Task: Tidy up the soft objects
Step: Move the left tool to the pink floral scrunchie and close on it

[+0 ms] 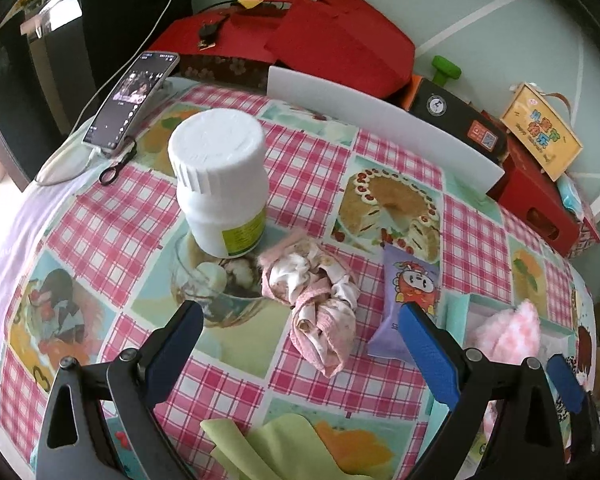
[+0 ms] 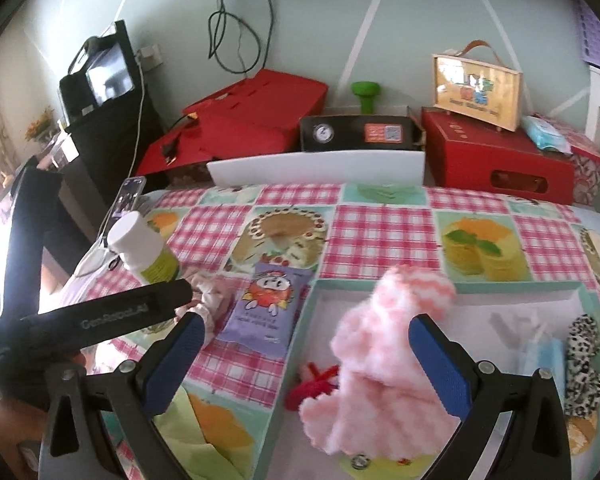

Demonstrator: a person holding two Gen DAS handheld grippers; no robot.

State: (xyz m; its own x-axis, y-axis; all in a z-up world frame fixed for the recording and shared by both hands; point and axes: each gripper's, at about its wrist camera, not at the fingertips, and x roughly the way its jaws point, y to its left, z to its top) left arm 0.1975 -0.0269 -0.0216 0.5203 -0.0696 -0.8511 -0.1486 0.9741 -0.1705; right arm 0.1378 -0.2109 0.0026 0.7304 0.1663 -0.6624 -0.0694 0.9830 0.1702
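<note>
Now both grippers gape wide, holding nothing: left gripper (image 1: 300, 344) over the crumpled cloth (image 1: 320, 308), right gripper (image 2: 304, 356) around the pink fuzzy sock (image 2: 380, 360) in the tray (image 2: 500, 292).

Black frames, blue ribbed fingers (image 1: 432, 352), silver screws

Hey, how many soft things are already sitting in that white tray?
3 that show: the pink fluffy sock mid-tray, a red yarn piece left of it, and a leopard-print scrunchie at the right end. The sock and right tongs may hide more.

Bright daylight, fisheye-warped edges, dark corners, slight blur.
</note>
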